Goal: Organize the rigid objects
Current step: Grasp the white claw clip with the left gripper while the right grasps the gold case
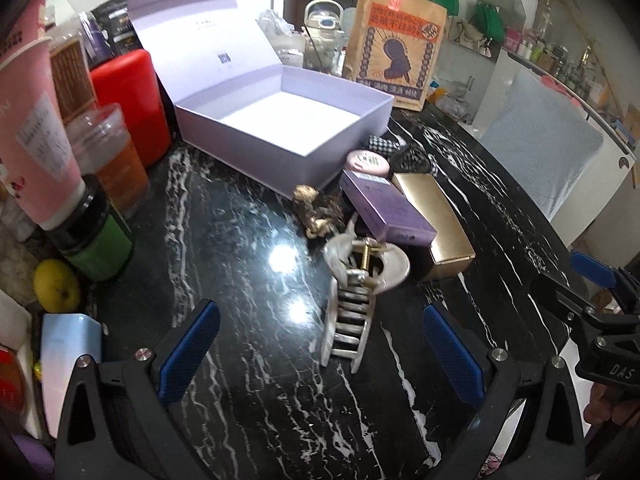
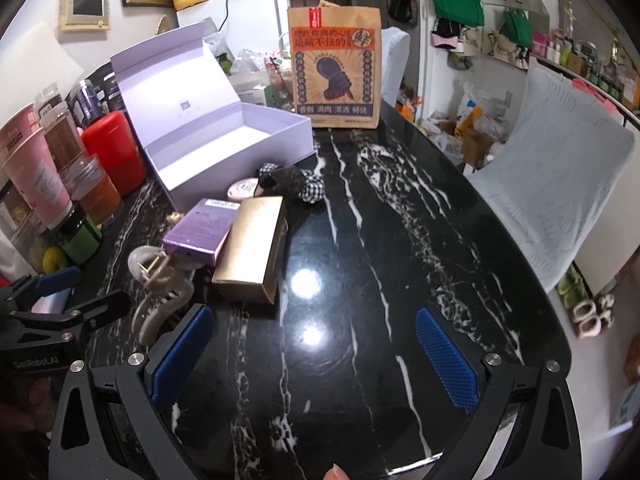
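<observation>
1. Left gripper [image 1: 320,356]: jaws wide apart, nothing held, low over the black marble table [image 1: 240,400]. The far end of the hair claw [image 1: 352,292] lies between its blue pads, touching neither.
2. Right gripper [image 2: 314,360]: jaws wide apart, empty, over bare table to the right of the pile. A fingertip [image 2: 336,472] shows at the bottom edge of the right view.
3. Claw: pearly, gold spring, lying on its side. Its hinge end sits just beside the purple box [image 1: 386,208].
4. Purple box leans on the gold box [image 1: 436,220], touching it. A small gold figurine [image 1: 316,212] sits just left of the purple box.
5. Behind these: pink round compact [image 1: 366,162] and a checked scrunchie [image 1: 404,156], close against the lilac gift box [image 1: 280,128].
6. Gift box: lid up, inside empty. The pile stands between the grippers and its near corner.
7. Left edge clutter: lemon [image 1: 56,284], green jar [image 1: 96,248], orange cup [image 1: 116,156], pink tube [image 1: 32,140], red can [image 1: 132,100].
8. Far end: brown paper bag [image 1: 396,44], upright.
</observation>
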